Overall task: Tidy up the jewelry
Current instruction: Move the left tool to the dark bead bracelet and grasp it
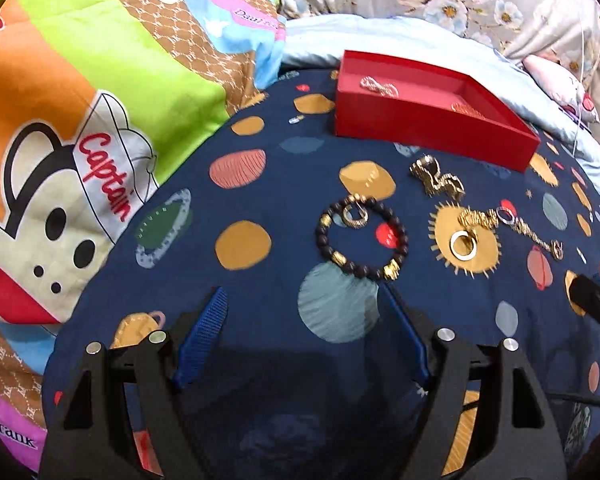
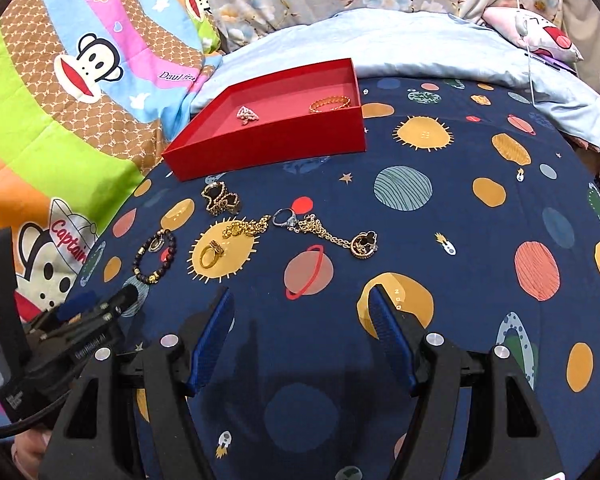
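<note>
A red tray point(image 1: 428, 126) point(image 2: 268, 148) sits on the navy planet-print cloth and holds a silver piece point(image 2: 247, 114) and a gold bangle point(image 2: 330, 104). In front of it lie a dark bead bracelet point(image 1: 362, 236) point(image 2: 156, 256) with a small ring inside it, a gold clump point(image 1: 436, 178) point(image 2: 220, 198), a gold ring point(image 1: 464, 244) point(image 2: 211, 256), a gold chain point(image 2: 246, 228), a silver ring point(image 2: 285, 216) and a chain with a round pendant point(image 2: 362, 244). My left gripper point(image 1: 304, 292) is open, just short of the bracelet. My right gripper point(image 2: 300, 292) is open, below the chains.
A cartoon monkey quilt point(image 1: 80, 120) lies to the left. A pale blue blanket point(image 2: 440, 48) and floral fabric lie behind the tray. The left gripper's body point(image 2: 72, 332) shows at the right wrist view's left edge.
</note>
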`<state>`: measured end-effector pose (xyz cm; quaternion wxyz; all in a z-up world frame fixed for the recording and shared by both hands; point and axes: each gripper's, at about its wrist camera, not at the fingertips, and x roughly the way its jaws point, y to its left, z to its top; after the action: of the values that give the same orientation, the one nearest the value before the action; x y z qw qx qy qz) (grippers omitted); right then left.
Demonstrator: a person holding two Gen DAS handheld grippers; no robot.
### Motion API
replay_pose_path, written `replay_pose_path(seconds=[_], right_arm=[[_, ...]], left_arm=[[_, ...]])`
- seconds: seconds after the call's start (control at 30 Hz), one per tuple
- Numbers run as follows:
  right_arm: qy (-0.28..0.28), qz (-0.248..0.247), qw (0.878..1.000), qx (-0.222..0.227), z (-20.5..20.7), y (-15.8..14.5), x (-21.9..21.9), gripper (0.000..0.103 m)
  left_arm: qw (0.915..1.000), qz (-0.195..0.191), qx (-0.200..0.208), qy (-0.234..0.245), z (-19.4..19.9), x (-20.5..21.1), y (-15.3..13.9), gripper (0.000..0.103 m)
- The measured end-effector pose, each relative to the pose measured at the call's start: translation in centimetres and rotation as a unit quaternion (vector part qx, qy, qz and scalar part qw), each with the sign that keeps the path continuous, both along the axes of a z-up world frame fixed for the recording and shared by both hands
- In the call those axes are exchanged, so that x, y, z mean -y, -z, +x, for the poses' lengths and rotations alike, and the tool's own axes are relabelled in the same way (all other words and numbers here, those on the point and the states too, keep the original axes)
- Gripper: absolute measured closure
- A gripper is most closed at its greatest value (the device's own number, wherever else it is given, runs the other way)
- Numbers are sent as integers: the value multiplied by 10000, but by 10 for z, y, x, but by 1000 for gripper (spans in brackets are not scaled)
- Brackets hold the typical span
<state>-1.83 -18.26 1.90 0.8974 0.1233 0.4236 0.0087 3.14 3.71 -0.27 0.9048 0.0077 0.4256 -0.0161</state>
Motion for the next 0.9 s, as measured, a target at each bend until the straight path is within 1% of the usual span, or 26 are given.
replay_pose_path(seconds=[0.13, 0.2, 0.33, 0.37, 0.47, 0.5, 0.6, 0.8, 0.83, 0.9], right_arm=[[-31, -1, 10000, -1, 3, 1, -4, 35], [-41, 7, 10000, -1, 5, 1, -5, 35], [-46, -8, 10000, -36, 11, 3, -5, 35], [-52, 5, 10000, -42, 11, 4, -6, 35], [-58, -14, 10000, -37, 14, 4, -6, 35], [-52, -13, 10000, -38, 15, 5, -6, 35], [-41, 2, 10000, -67, 17, 7, -6, 35], [-54, 3, 10000, -82, 18, 8, -6, 35], [-51, 13, 10000, -70, 18, 8, -6, 35], [-58, 29, 10000, -53, 18, 7, -6, 35]], left_arm=[[9996, -187, -210, 92, 4, 0, 7, 28], [9997, -75, -187, 115, 2, 4, 9, 28], [9991, -29, -234, 343, -4, 13, 10, 27], [9988, -8, -242, 415, -8, 15, 10, 26], [9981, -72, -253, 552, -15, 18, 10, 23], [9981, -92, -248, 553, -16, 18, 9, 23], [9982, -319, -297, 412, -8, 11, 7, 23], [9974, -577, -349, 260, 24, 6, 6, 23], [9969, -667, -358, 224, 29, 3, 5, 23], [9956, -845, -375, 155, 37, -3, 3, 29]])
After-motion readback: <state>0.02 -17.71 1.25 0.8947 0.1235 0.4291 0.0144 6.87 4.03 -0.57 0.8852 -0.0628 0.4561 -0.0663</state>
